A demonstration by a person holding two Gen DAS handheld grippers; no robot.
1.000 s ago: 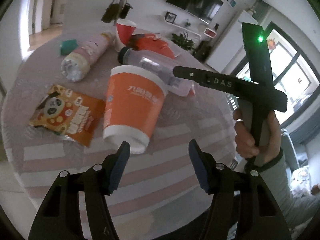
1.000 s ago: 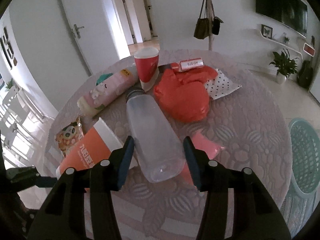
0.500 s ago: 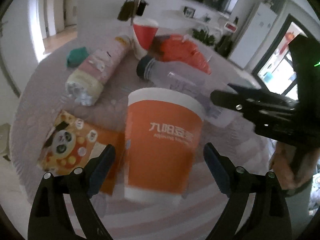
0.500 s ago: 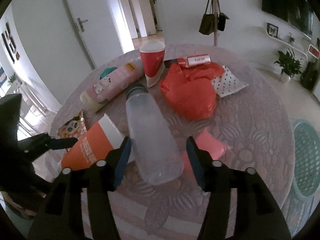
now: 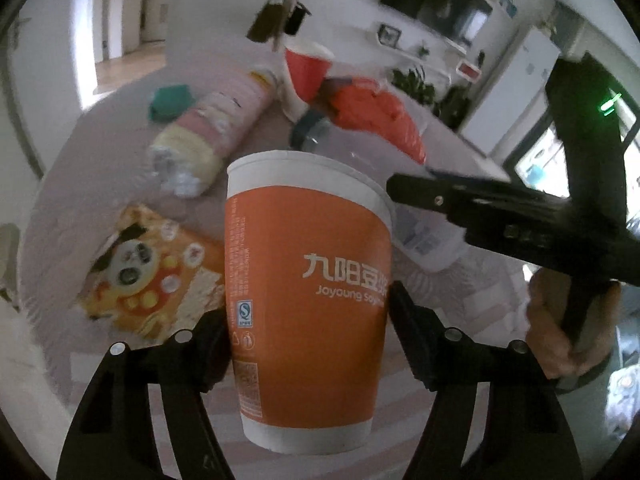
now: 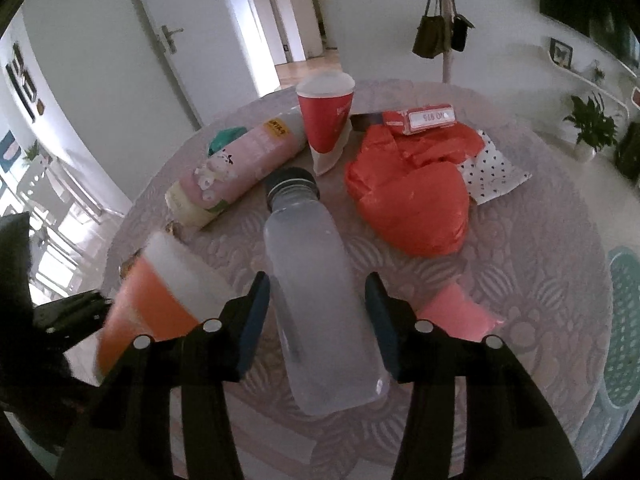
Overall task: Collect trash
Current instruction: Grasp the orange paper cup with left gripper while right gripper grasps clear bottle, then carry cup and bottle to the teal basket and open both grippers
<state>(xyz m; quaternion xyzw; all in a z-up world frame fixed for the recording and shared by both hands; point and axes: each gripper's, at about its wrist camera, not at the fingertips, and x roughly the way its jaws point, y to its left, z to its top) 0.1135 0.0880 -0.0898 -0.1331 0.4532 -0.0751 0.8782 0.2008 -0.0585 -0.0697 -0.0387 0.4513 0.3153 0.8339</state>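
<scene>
As your left gripper (image 5: 308,320) closes in from wider spread, orange cup (image 5: 306,300) now sits between pads, apparently touching both; blur hides firmness. Right gripper (image 6: 318,312) half-open, narrowing, straddles clear bottle (image 6: 316,304) on table (image 6: 520,280), small gaps visible. Pickups look imminent. Snack packet (image 5: 148,276), pink roll (image 6: 240,164), red bag (image 6: 412,208) crowd close.

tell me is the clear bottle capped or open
Capped. The clear bottle lies on its side with a dark cap on its neck.
</scene>
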